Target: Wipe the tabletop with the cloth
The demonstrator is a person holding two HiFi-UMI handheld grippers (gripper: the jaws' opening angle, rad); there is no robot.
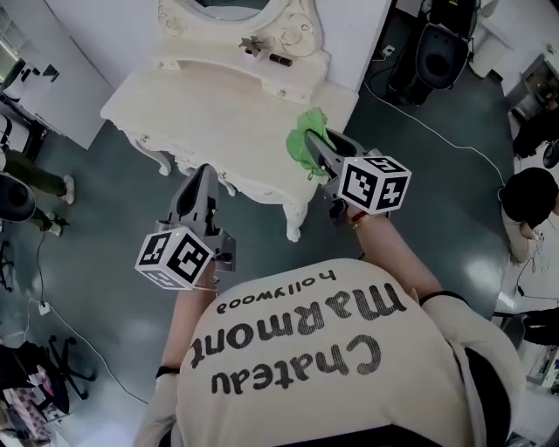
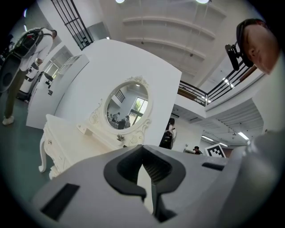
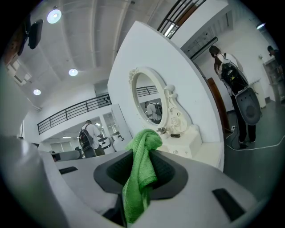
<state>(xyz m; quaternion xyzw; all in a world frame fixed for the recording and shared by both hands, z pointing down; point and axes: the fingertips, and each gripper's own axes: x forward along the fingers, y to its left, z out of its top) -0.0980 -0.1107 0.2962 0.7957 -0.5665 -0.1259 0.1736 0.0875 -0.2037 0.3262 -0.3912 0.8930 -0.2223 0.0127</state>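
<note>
The white dressing table [image 1: 218, 105] stands ahead of me, its cream tabletop bare. The green cloth [image 1: 307, 147] hangs bunched over the table's right front corner, and my right gripper [image 1: 311, 140] is shut on it. In the right gripper view the cloth [image 3: 140, 173] fills the gap between the jaws and droops down, with the table [image 3: 209, 151] beyond. My left gripper [image 1: 202, 172] hovers over the floor just in front of the table's front edge, jaws together and holding nothing. The left gripper view has the left gripper [image 2: 147, 168] pointing at the table [image 2: 67, 142] from low down.
An oval mirror [image 1: 231, 10] and a raised shelf with small items [image 1: 266, 52] sit at the table's back. Cables [image 1: 437, 131] and black equipment [image 1: 441, 52] lie on the floor to the right. A person [image 1: 528, 205] sits far right; another person's legs [image 1: 35, 183] show at left.
</note>
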